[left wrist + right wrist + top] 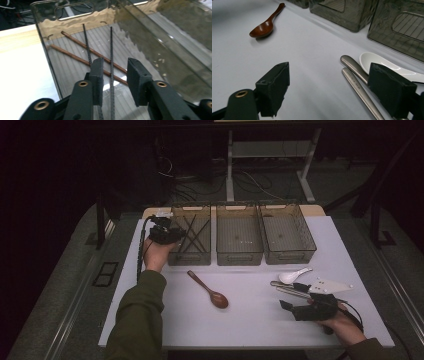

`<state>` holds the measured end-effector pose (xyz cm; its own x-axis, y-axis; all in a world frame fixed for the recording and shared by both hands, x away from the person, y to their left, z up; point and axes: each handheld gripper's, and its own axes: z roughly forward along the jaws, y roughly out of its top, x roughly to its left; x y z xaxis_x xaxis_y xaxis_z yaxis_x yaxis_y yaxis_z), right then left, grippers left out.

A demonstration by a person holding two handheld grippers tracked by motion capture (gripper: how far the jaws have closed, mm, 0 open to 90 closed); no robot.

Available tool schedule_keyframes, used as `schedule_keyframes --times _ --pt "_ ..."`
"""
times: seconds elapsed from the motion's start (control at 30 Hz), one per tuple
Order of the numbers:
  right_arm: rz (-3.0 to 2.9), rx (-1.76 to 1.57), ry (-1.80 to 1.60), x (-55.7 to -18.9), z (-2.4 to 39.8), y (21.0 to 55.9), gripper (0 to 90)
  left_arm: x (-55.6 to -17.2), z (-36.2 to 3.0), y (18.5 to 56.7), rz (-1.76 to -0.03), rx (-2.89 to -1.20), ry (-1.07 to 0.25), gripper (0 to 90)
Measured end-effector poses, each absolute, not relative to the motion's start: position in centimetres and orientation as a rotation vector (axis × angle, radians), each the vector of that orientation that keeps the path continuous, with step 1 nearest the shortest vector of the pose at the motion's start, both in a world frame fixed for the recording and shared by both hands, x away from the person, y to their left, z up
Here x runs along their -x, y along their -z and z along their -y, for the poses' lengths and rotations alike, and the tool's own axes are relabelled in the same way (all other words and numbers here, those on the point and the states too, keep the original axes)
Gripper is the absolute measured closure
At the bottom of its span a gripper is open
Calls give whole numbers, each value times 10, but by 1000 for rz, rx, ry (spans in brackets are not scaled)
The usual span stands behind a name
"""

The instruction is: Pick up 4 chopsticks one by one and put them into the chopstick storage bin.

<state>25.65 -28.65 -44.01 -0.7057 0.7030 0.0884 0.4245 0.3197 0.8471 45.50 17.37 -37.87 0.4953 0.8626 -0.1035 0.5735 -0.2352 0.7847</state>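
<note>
My left gripper (172, 235) hovers over the left smoky plastic bin (176, 258). In the left gripper view its jaws (115, 80) stand a little apart above the bin floor. A thin black chopstick (111, 47) runs through the gap without the pads (98, 75) pressing on it. A second black chopstick (86, 42) and two brown chopsticks (82, 45) lie crossed in the same bin. My right gripper (294, 297) rests low at the table's right front, open wide (332, 92). Two metal utensil handles (355, 77) and a white ceramic spoon (382, 65) lie near its right jaw.
A wooden spoon (210, 291) lies mid-table. The middle bin (239, 255) and the right bin (287, 254) stand side by side at the back of the white tabletop (240, 325). Beyond the table, metal desk legs and cables sit on the dark floor.
</note>
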Motion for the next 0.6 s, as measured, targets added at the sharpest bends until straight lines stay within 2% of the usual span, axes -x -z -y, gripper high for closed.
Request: schedule_keyframes --times 0.6 --pt "-2297 -1019 -1327 -256 286 440 176 -413 -155 352 -948 -1930 -373 405"
